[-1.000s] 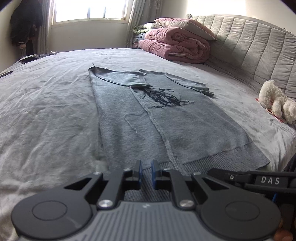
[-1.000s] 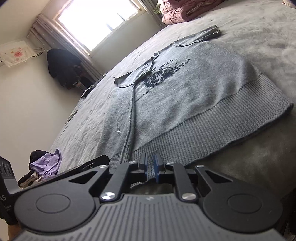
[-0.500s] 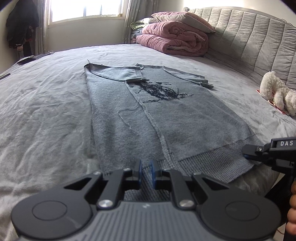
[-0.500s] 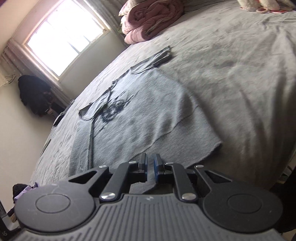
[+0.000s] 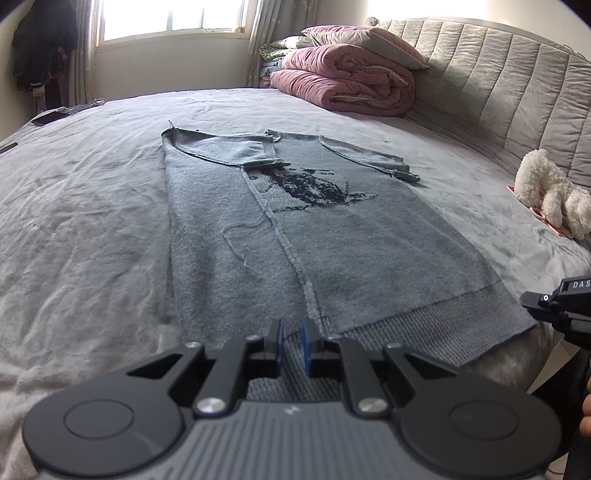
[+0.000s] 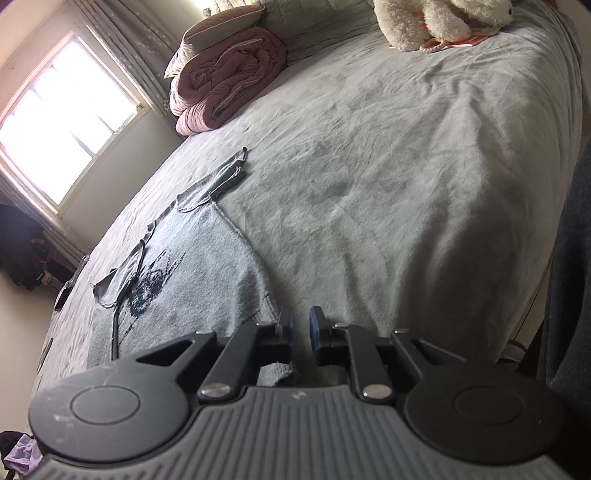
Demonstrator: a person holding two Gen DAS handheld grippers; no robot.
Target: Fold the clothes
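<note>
A grey knit sweater [image 5: 332, 240] with a dark printed figure lies flat on the bed, its left side and both sleeves folded inward. My left gripper [image 5: 292, 341] sits low over the middle of the ribbed hem [image 5: 424, 325], shut to a narrow slit; I cannot tell whether any fabric is pinched. My right gripper [image 6: 301, 328] is at the sweater's [image 6: 192, 280] right hem corner [image 6: 275, 373]. That corner lies under its left finger. Its jaws are opening, and only bed sheet shows in the gap. Its black frame [image 5: 561, 306] pokes in at the right edge of the left wrist view.
A folded pink quilt [image 5: 343, 85] and a pillow are stacked by the padded headboard [image 5: 498, 81]. A white plush toy [image 6: 436, 18] lies near the bed's right side. A phone [image 5: 50, 117] rests at the far left. The mattress edge drops off just right of the right gripper.
My right gripper slid rightward along the hem from near the left gripper to the sweater's right corner, rolling as it went, and its jaws parted slightly. The left gripper barely moved.
</note>
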